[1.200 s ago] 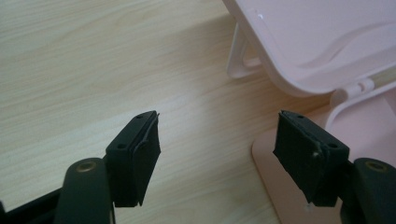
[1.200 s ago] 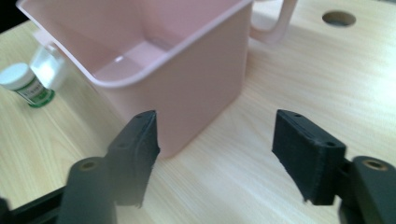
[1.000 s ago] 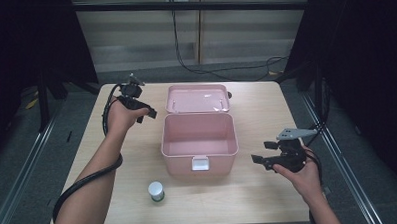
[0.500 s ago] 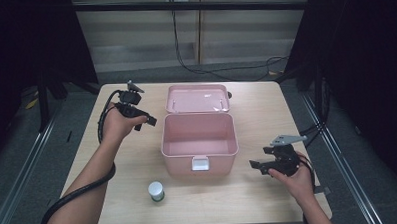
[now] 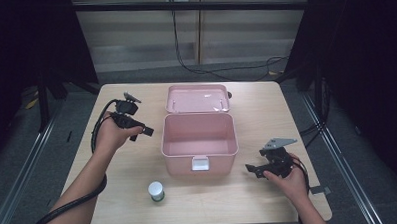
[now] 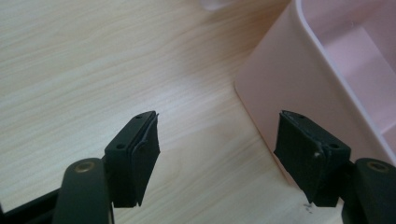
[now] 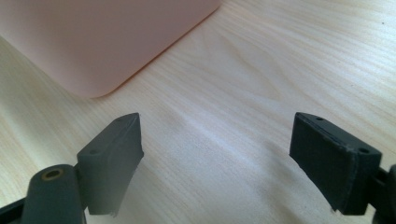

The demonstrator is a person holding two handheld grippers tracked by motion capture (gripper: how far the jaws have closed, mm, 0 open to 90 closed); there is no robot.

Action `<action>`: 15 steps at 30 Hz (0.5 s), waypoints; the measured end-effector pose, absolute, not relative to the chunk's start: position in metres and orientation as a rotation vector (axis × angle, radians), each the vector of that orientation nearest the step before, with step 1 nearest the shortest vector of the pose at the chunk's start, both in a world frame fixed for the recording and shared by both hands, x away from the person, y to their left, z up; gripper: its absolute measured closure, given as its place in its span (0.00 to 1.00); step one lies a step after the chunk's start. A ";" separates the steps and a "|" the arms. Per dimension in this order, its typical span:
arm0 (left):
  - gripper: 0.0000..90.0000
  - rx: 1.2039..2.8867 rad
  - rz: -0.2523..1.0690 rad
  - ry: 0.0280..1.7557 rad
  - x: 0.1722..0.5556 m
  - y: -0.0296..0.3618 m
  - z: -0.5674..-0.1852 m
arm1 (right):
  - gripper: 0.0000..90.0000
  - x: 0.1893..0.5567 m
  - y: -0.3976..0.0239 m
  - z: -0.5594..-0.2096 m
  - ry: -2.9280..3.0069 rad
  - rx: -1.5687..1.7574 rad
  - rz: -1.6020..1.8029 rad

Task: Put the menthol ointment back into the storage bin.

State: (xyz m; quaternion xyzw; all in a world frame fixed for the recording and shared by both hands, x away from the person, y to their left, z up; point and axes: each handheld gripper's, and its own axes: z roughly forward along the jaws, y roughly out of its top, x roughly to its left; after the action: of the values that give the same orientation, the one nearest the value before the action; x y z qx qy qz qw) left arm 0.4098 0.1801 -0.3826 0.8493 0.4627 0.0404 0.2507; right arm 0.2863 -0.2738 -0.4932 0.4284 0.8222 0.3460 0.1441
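Observation:
An open pink box [image 5: 218, 163] stands mid-table, its lid [image 5: 197, 98] laid back behind it and its inside bare. My left gripper [image 5: 142, 133] hovers just left of the box, jaws open and empty. In the left gripper view, the left gripper [image 6: 219, 135] looks down on the box's outer wall [image 6: 289, 79]. My right gripper [image 5: 251, 170] sits low over the table to the right of the box's front corner. Its jaws have just been opening, with nothing between them. Ahead of the right gripper [image 7: 217, 140] in its own view is the box's corner [image 7: 93, 37].
A small white jar [image 5: 156, 191] with a green band stands near the front edge, left of the box. The wooden table [image 5: 266, 114] has dark floor and cables around it. A person's forearms come in from the bottom.
The left hand has come forward along the box's left side. The right hand has sunk toward the table and drawn slightly nearer the box, its jaws a little wider.

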 end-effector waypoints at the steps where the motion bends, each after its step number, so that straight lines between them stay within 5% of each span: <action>1: 0.33 2.316 0.106 1.256 0.407 0.181 -0.383 | 0.18 0.286 -0.274 -0.494 2.370 1.236 0.993; 15: 0.33 2.363 0.070 1.197 0.384 0.180 -0.398 | 0.16 0.287 -0.270 -0.502 2.408 1.192 0.964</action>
State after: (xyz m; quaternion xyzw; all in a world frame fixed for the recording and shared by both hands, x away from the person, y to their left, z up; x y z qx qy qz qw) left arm 0.3839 0.1804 -0.3977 0.8649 0.4381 0.0256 0.2435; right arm 0.2869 -0.2696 -0.5024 0.4134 0.8348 0.3343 0.1429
